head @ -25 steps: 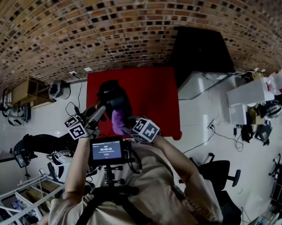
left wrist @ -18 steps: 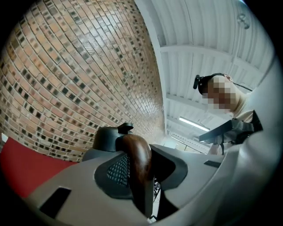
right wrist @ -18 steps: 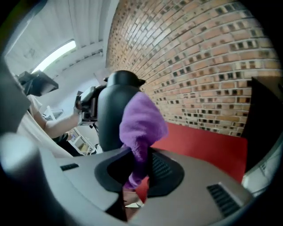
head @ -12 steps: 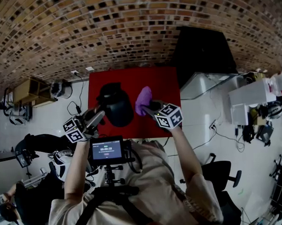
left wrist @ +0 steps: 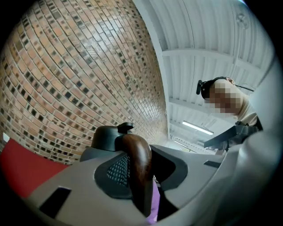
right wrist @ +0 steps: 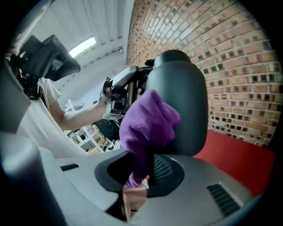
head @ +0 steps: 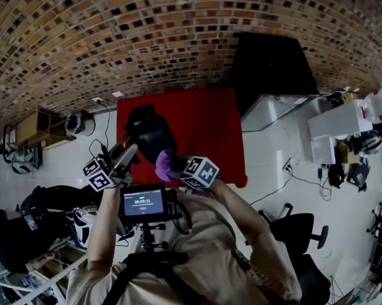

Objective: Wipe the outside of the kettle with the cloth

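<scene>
A black kettle (head: 150,132) stands on the red table (head: 209,129). My left gripper (head: 127,155) is shut on its brown wooden handle (left wrist: 138,163), which fills the gap between the jaws in the left gripper view (left wrist: 137,178); the kettle's lid (left wrist: 108,136) shows behind it. My right gripper (head: 173,168) is shut on a purple cloth (head: 164,160). In the right gripper view (right wrist: 143,174) the cloth (right wrist: 148,126) bunches out of the jaws against the kettle's dark body (right wrist: 183,106), on its near side. A bit of cloth (left wrist: 153,208) shows below the handle.
A brick wall (head: 143,50) runs behind the table. A black cabinet (head: 269,65) stands at its right, a white desk (head: 340,128) further right. A wooden shelf (head: 43,126) and cables lie left. A screen (head: 143,203) sits on the chest rig.
Half a second ago the right gripper and cloth were at the kettle's right side; they are back at its near side. The left gripper has kept its hold.
</scene>
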`<action>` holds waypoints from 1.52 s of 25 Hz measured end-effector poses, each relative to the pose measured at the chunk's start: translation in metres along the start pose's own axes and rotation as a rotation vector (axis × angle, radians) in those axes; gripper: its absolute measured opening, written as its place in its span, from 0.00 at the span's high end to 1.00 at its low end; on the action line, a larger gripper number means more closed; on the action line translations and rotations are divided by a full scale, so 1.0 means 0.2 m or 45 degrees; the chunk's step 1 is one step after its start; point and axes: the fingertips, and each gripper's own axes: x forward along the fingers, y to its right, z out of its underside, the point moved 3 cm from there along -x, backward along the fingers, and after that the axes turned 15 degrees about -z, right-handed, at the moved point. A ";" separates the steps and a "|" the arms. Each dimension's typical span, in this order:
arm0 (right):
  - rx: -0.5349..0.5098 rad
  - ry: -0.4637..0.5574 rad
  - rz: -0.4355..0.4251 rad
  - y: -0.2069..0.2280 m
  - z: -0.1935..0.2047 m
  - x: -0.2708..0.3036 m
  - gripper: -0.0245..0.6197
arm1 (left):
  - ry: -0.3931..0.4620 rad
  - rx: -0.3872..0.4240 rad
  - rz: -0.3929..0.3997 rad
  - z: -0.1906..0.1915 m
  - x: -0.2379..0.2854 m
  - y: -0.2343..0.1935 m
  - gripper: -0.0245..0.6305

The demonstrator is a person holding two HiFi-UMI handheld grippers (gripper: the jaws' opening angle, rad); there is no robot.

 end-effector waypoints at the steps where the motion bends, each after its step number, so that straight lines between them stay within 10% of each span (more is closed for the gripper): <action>1: 0.042 0.015 -0.004 0.03 0.03 -0.04 0.83 | 0.005 -0.013 0.018 0.00 0.00 0.01 0.81; 10: 0.308 0.298 0.319 0.53 0.12 -0.45 0.83 | 0.124 -0.186 0.110 -0.06 -0.09 0.01 0.82; 20: 0.101 -0.022 -0.279 0.02 0.30 0.20 0.83 | 0.057 -0.059 -0.008 -0.07 -0.02 -0.05 0.83; 24: 0.045 0.026 -0.356 0.00 0.17 0.35 0.83 | 0.054 -0.095 0.060 -0.08 0.01 0.00 0.83; 31: 0.350 0.336 -0.433 0.29 0.25 0.19 0.83 | 0.101 -0.240 0.231 -0.10 -0.04 0.08 0.82; 38: 0.565 0.739 -0.136 0.69 0.21 -0.18 0.83 | 0.116 -0.217 0.255 -0.11 -0.10 0.10 0.83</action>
